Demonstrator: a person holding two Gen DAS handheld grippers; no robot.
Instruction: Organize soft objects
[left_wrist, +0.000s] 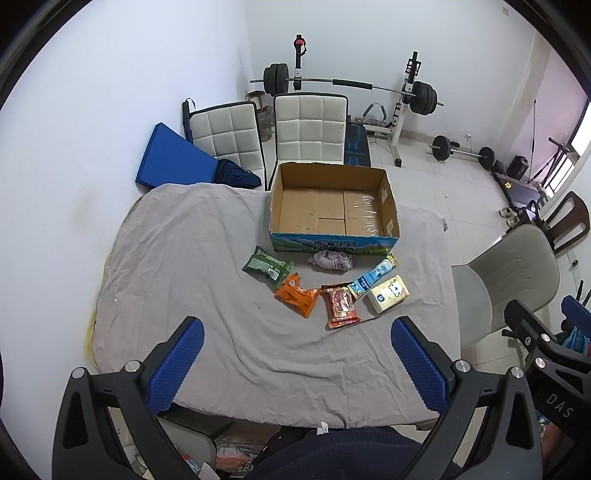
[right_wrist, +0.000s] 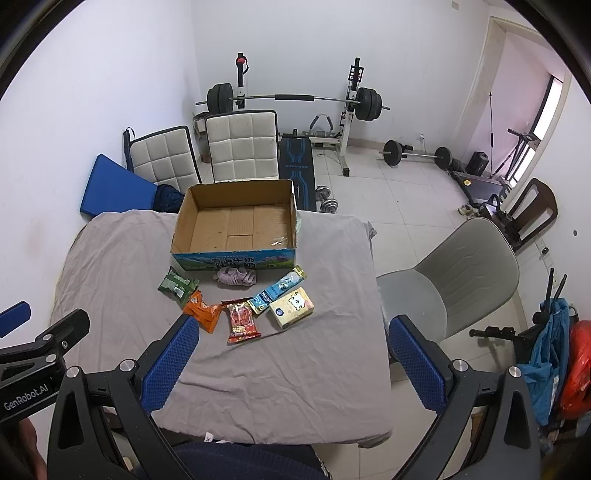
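Keeping both hand-held grippers, left (left_wrist: 297, 363) and right (right_wrist: 291, 360), spread wide and empty, I would pinch the red packet (right_wrist: 242, 320), nearest before the cardboard box (right_wrist: 236, 254), mid-body.

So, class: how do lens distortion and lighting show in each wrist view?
Left wrist view: fisheye bends the walls and barbell, black vignette in the corners; light is soft, shadows faint around the box. Right wrist view: same curving, the window at the right edge washes out pinkish; packets stay sharp.
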